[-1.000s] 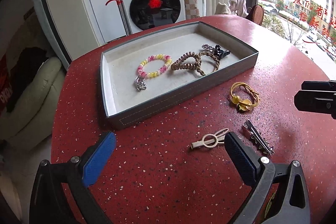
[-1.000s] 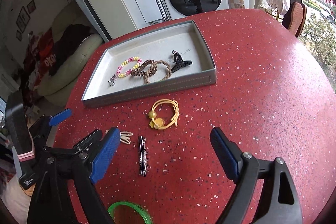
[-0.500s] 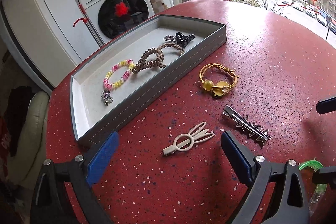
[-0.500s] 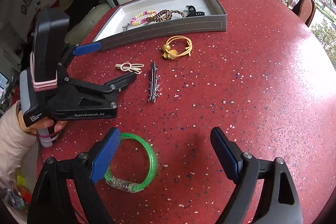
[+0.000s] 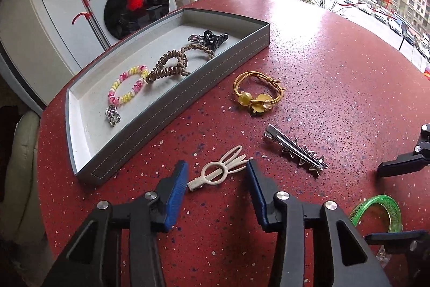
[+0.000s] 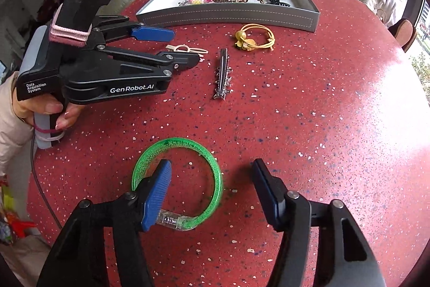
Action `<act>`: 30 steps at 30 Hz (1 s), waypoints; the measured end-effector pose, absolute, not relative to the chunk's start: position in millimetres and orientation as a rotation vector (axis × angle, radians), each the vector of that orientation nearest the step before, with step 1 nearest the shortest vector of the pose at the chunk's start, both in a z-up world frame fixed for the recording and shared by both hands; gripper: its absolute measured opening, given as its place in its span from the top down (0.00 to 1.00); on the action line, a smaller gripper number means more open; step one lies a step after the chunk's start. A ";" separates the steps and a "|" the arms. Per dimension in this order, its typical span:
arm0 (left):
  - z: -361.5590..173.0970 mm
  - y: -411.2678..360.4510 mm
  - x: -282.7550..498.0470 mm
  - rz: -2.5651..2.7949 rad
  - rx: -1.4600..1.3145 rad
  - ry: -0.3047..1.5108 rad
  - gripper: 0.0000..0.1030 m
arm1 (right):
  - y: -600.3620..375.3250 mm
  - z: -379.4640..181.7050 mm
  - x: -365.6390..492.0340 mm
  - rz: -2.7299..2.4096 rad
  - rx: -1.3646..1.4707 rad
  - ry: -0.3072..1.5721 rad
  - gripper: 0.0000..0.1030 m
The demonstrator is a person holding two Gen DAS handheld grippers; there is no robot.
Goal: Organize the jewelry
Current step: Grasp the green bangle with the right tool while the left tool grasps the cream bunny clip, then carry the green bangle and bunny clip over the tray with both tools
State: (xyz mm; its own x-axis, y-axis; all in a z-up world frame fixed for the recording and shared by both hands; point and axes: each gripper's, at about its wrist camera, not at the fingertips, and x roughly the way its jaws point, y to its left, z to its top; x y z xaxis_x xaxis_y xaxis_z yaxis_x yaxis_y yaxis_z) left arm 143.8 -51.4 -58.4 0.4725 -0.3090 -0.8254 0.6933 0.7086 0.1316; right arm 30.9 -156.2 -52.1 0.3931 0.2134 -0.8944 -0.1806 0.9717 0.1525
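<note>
Tongs open on both sides, jewelry still loose on the red table (image 5: 336, 50).

My left gripper (image 5: 216, 179) gapes around the cream hair clip (image 5: 219, 170), whose prongs point up-right toward the tray (image 5: 166, 109). Only my right view shows the whole green bangle (image 6: 178, 183): my right gripper (image 6: 212, 179) straddles its rim, one pad (image 6: 158, 192) inside the ring.

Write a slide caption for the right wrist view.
Open right gripper straddles green bangle; left gripper brackets cream clip near tray.
</note>
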 end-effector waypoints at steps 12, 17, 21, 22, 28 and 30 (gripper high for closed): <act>-57.3 -43.0 125.4 -0.572 0.457 0.879 0.63 | -146.5 -51.2 23.0 0.206 -0.082 1.125 0.79; -56.3 -30.7 122.3 -0.524 0.378 0.892 0.63 | -147.4 -50.7 20.8 0.200 -0.079 1.114 0.92; -54.4 -17.2 118.3 -0.488 0.291 0.903 0.63 | -149.3 -50.7 21.7 0.200 -0.066 1.101 0.92; -53.9 -14.9 117.4 -0.478 0.274 0.904 0.63 | -150.0 -50.1 21.3 0.197 -0.065 1.097 0.92; -47.6 -1.2 111.7 -0.421 0.191 0.898 0.63 | -158.9 -44.1 21.6 0.180 -0.037 1.073 0.92; -44.9 2.5 109.8 -0.402 0.167 0.891 0.63 | -162.8 -42.1 22.5 0.174 -0.020 1.066 0.92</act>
State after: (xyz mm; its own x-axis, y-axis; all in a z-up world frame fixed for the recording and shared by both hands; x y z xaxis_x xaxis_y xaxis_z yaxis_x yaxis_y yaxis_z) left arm 109.8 2.5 -44.9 0.5600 -0.2704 -0.7831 0.4075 0.9129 -0.0238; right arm 22.5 -162.8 -42.0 0.4712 0.1324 -0.8720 -0.1519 0.9861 0.0677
